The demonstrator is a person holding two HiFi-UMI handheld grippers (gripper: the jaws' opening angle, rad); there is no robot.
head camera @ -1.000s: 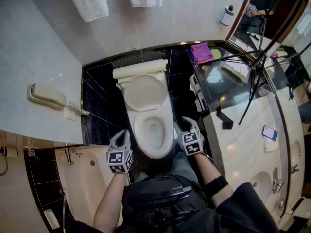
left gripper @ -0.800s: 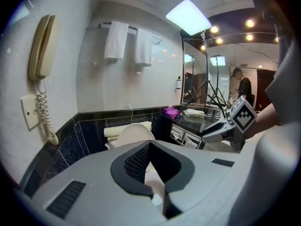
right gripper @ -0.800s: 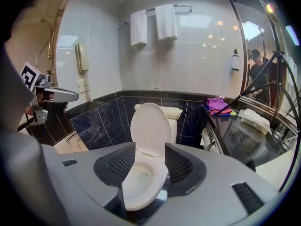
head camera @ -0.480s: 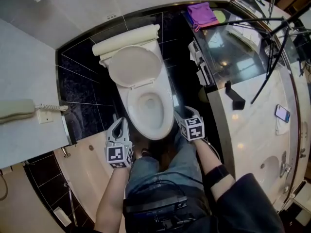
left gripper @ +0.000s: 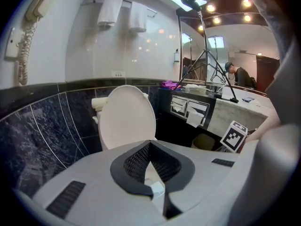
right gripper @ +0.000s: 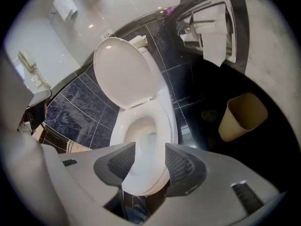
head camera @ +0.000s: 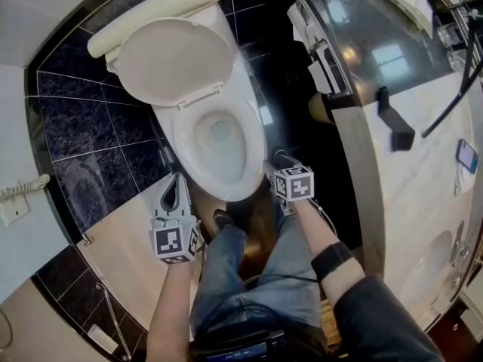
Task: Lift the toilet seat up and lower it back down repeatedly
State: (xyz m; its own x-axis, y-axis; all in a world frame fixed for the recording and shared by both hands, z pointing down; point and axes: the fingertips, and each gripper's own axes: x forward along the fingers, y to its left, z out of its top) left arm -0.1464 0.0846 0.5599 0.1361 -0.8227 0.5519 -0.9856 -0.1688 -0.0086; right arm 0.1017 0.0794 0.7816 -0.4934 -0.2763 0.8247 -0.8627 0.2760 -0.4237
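The white toilet's lid (head camera: 175, 59) stands raised against the tank, also seen in the left gripper view (left gripper: 127, 119) and in the right gripper view (right gripper: 122, 72). The ring round the bowl (head camera: 216, 145) lies flat; I cannot tell seat from rim. My left gripper (head camera: 179, 181) hovers left of the bowl's front, its jaws (left gripper: 149, 145) shut on nothing. My right gripper (head camera: 272, 166) sits at the bowl's front right. Its jaws (right gripper: 150, 149) are open, with the bowl's front edge (right gripper: 143, 131) seen through the gap and not touching the pads.
A tan waste bin (right gripper: 242, 117) stands on the dark floor right of the toilet, under a paper holder (right gripper: 214, 36). A marble counter (head camera: 407, 202) with a phone (head camera: 467, 155) runs along the right. A wall phone's cord (head camera: 15, 194) is at the left. My jeans-clad legs (head camera: 249, 270) are below.
The head view has tipped down and closer, so the toilet sits higher and larger in it. Both grippers stay beside the bowl's front. The lid stays up.
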